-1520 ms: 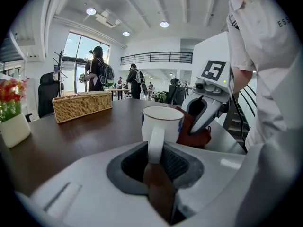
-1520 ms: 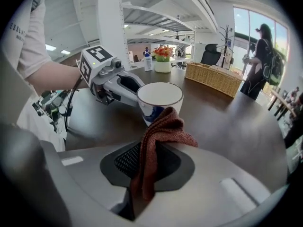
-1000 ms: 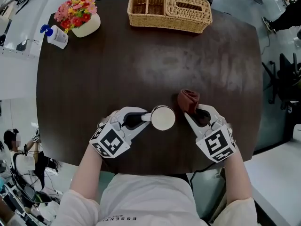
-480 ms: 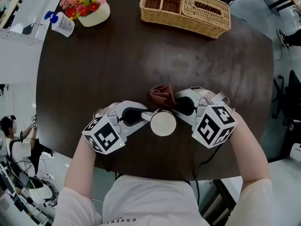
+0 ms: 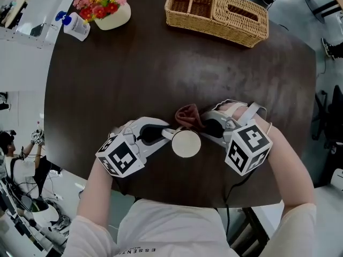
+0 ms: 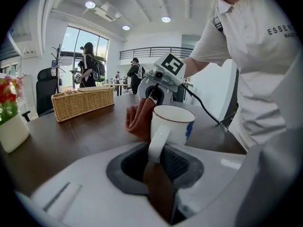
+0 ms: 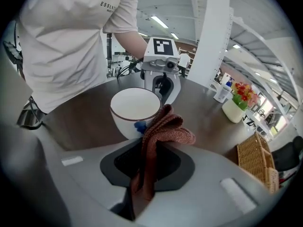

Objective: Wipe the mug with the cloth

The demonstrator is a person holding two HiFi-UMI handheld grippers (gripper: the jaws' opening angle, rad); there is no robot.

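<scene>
A white mug (image 5: 186, 143) with a blue mark stands upright on the dark table (image 5: 161, 63) near its front edge. My left gripper (image 5: 165, 133) is shut on the mug's handle (image 6: 158, 143). The mug (image 6: 172, 122) fills the middle of the left gripper view. A reddish-brown cloth (image 5: 187, 116) is pinched in my right gripper (image 5: 202, 126) and lies against the mug's far side. In the right gripper view the cloth (image 7: 163, 134) rises from the jaws and touches the mug (image 7: 134, 109).
A wicker basket (image 5: 217, 14) sits at the table's far edge. A white pot of flowers (image 5: 104, 6) and a pump bottle (image 5: 75, 25) stand at the far left. People stand in the background of the left gripper view.
My right gripper has swung the cloth leftward from beside the mug to behind it, against its far side. The left gripper holds the handle as before.
</scene>
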